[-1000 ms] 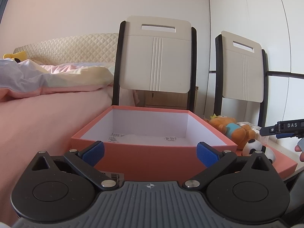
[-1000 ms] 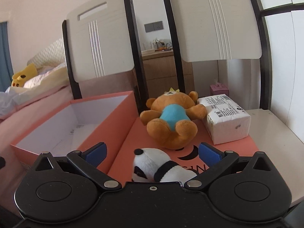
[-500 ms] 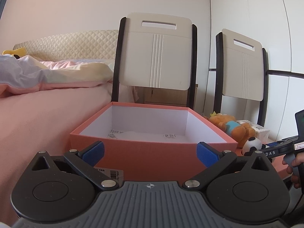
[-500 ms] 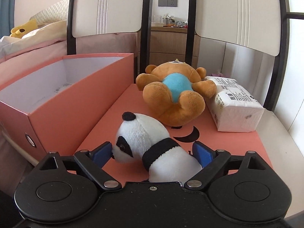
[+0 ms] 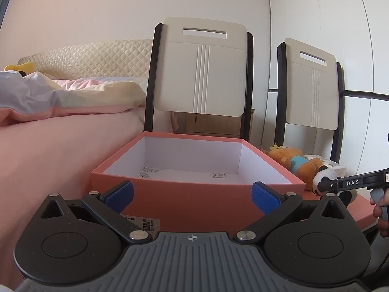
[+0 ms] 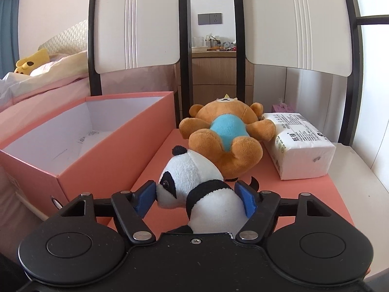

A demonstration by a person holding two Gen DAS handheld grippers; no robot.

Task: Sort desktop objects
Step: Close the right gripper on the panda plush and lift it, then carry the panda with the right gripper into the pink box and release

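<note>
Coral box (image 5: 197,202): sitting open, seen head-on from the left wrist.
Left gripper (image 5: 192,193): hanging released before the box.
Right gripper (image 6: 197,198): closing against the plush panda (image 6: 194,189), right of the box.
Bear (image 6: 228,133): lying beyond the panda.

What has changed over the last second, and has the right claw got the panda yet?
The right claw came forward and closed its pads around the panda; grip looks made. The left claw stayed open facing the empty box. Bear and tissue pack unmoved.
</note>
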